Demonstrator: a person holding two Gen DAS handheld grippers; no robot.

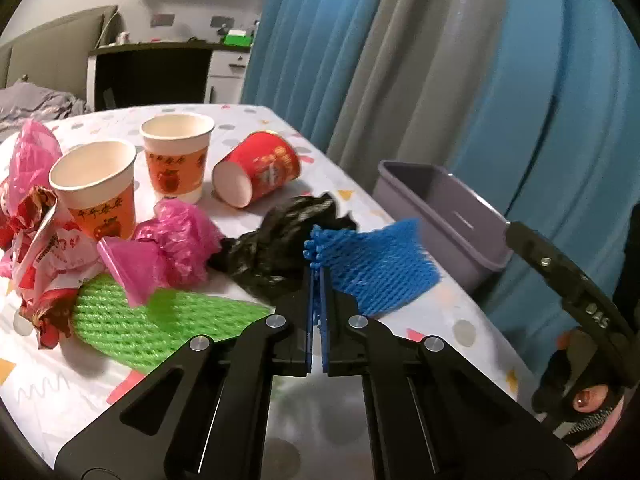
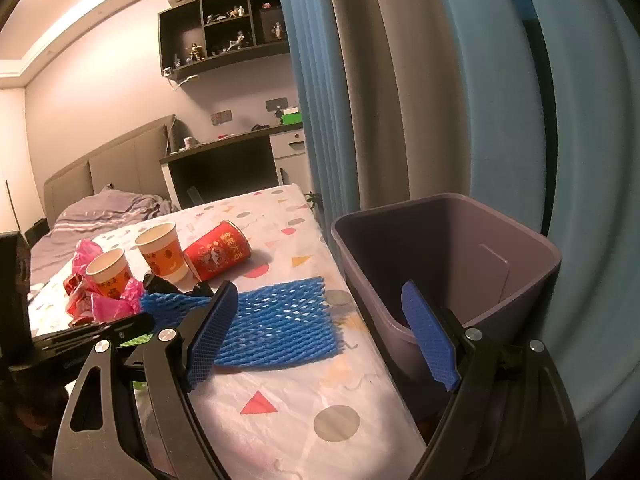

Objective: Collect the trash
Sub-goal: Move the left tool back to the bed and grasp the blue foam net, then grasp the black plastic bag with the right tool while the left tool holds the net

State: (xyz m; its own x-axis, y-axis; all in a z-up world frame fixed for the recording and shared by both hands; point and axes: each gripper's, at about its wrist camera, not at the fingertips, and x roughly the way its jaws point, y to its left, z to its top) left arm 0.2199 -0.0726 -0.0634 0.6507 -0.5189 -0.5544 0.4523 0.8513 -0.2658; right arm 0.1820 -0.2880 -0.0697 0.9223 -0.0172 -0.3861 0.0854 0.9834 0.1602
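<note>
My left gripper [image 1: 319, 276] is shut on the edge of a blue foam net [image 1: 380, 268], which hangs out to the right above the table; the net also shows in the right wrist view [image 2: 280, 324]. A purple bin [image 1: 444, 216] stands beside the table's right edge, also in the right wrist view [image 2: 460, 260]. My right gripper [image 2: 324, 336] is open and empty, straddling the table edge and the bin's rim. Other trash on the table: a black bag [image 1: 280, 240], a green foam net [image 1: 152, 320], pink bags [image 1: 180, 240], red wrappers [image 1: 40, 248].
Two upright orange paper cups [image 1: 96, 188] [image 1: 178, 152] and a red cup lying on its side [image 1: 258, 168] stand behind the trash. Blue and grey curtains [image 1: 440, 60] hang to the right. A bed [image 2: 100, 212] and a desk [image 2: 224, 160] are behind the table.
</note>
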